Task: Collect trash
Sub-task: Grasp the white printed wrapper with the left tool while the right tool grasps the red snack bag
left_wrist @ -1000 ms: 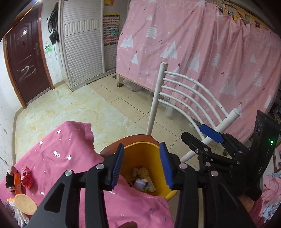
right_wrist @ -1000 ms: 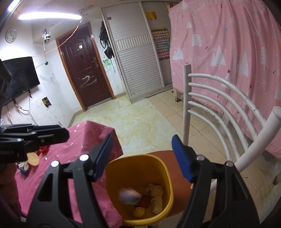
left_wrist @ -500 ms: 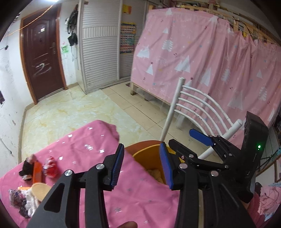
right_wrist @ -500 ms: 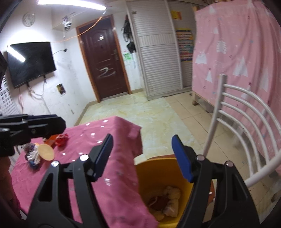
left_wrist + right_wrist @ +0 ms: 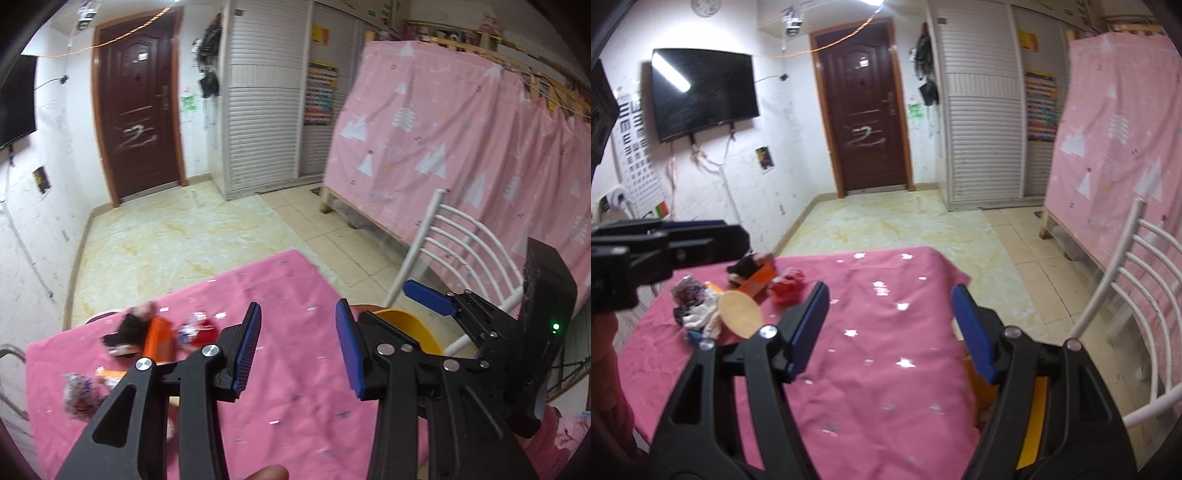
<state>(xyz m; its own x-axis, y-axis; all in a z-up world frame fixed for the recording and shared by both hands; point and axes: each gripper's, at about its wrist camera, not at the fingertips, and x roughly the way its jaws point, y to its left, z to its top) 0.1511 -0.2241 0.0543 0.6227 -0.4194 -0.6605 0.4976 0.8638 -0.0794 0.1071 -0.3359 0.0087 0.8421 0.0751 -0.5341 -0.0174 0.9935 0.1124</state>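
Left gripper (image 5: 298, 347) and right gripper (image 5: 889, 328): both released, nothing between the blue pads. Loose trash pile (image 5: 738, 295) of crumpled wrappers, an orange box and a tan disc lies at the far left of the pink star-printed cloth-covered surface (image 5: 886, 332). Yellow plastic bin (image 5: 410, 326) stands beside the surface's right edge, by the white metal chair (image 5: 469, 243).

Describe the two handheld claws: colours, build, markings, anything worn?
Both alike: the left claw and right claw have matte black skeletal arms with triangular cutouts, silver pivot screws and ribbed blue pads. In the left view the right unit's black housing shows a lit green LED. No cables visible. A pink sleeve sits behind it.
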